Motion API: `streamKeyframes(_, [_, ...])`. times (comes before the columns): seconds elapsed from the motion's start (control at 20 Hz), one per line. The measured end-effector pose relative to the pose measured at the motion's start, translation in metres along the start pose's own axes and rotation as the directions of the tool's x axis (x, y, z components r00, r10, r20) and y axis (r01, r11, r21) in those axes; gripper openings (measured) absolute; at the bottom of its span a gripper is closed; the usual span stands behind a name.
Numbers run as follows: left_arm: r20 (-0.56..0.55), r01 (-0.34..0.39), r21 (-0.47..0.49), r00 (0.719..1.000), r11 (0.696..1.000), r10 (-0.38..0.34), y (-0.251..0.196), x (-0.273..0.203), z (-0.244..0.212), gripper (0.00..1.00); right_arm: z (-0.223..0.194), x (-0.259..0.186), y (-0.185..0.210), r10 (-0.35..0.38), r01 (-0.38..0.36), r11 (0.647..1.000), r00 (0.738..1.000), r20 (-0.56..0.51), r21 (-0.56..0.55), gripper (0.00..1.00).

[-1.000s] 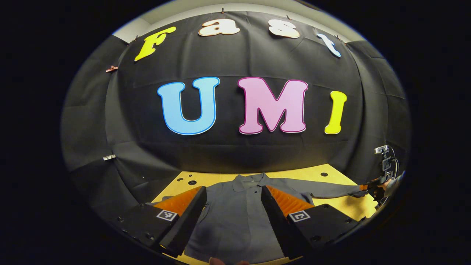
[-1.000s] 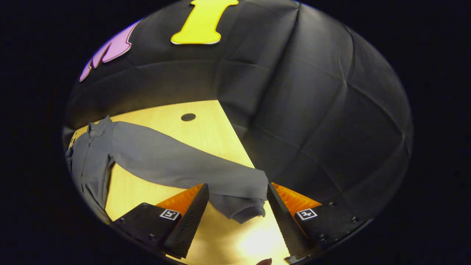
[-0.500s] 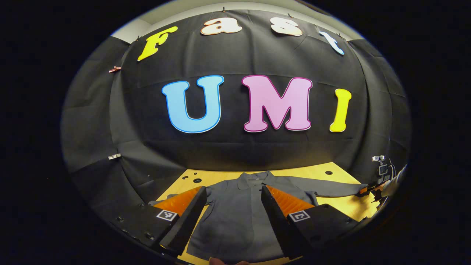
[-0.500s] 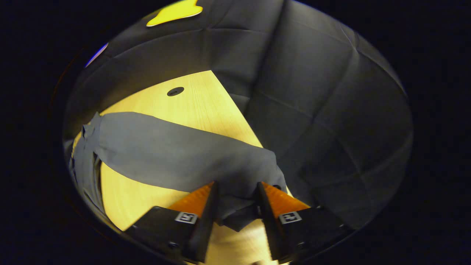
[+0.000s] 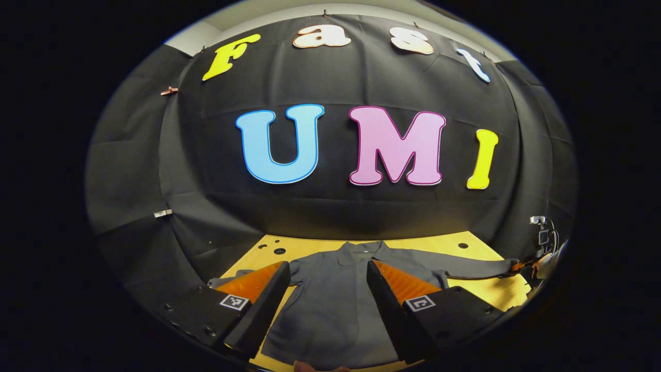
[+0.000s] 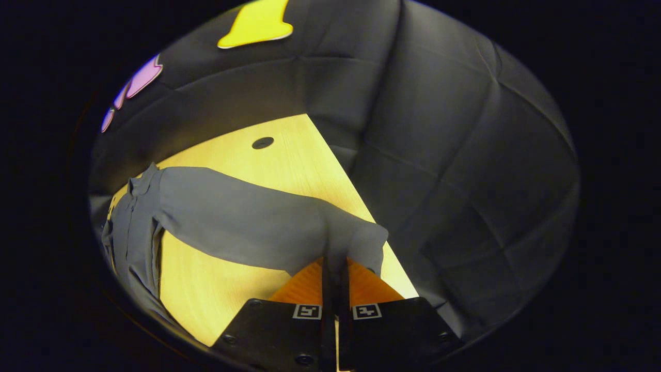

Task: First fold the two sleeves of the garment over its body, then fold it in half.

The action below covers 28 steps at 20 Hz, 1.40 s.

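Two grippers over wooden table (image 6: pixel 289 155), right gripper (image 6: pixel 334 268) pinching sleeve (image 6: pixel 248 227), left gripper (image 5: pixel 325 289) agape above garment (image 5: pixel 330 305)

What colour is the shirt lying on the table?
Plain grey shirt, no pattern visible; it shows best in the left gripper view.

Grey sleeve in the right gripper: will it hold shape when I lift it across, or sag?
Likely sags: the sleeve puckers where the right gripper pinches its cuff. Probably light, thin fabric lying flat on the table. Expect trailing cloth to drag.

No readable text, apart from coded square markers (image 5: pixel 419 303) on the tools.
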<state>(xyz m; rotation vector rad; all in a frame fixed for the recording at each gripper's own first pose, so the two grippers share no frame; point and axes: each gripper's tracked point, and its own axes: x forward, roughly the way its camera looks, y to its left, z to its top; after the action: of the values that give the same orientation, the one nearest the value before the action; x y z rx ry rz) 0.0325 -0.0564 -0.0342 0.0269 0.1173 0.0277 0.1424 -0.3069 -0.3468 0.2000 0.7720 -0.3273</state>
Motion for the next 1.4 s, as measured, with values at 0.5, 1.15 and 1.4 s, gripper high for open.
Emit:
streamKeyframes(0.5, [0.026,0.036,-0.009,0.999,0.999,-0.036,0.022,-0.002,-0.003,0.94,0.025,-0.041,0.003,0.042,-0.044,0.999,0.977,0.208,0.005,0.07])
streamKeyframes(1.15, [0.055,0.030,-0.043,0.998,0.999,-0.028,0.087,0.000,-0.013,0.94,0.094,-0.167,0.148,0.246,-0.219,0.969,0.862,0.443,-0.112,0.07])
streamKeyframes(1.4, [0.054,0.002,-0.034,0.999,0.999,0.000,0.120,0.002,-0.017,0.94,0.081,-0.175,0.245,0.373,-0.289,0.924,0.829,0.416,-0.251,0.07])
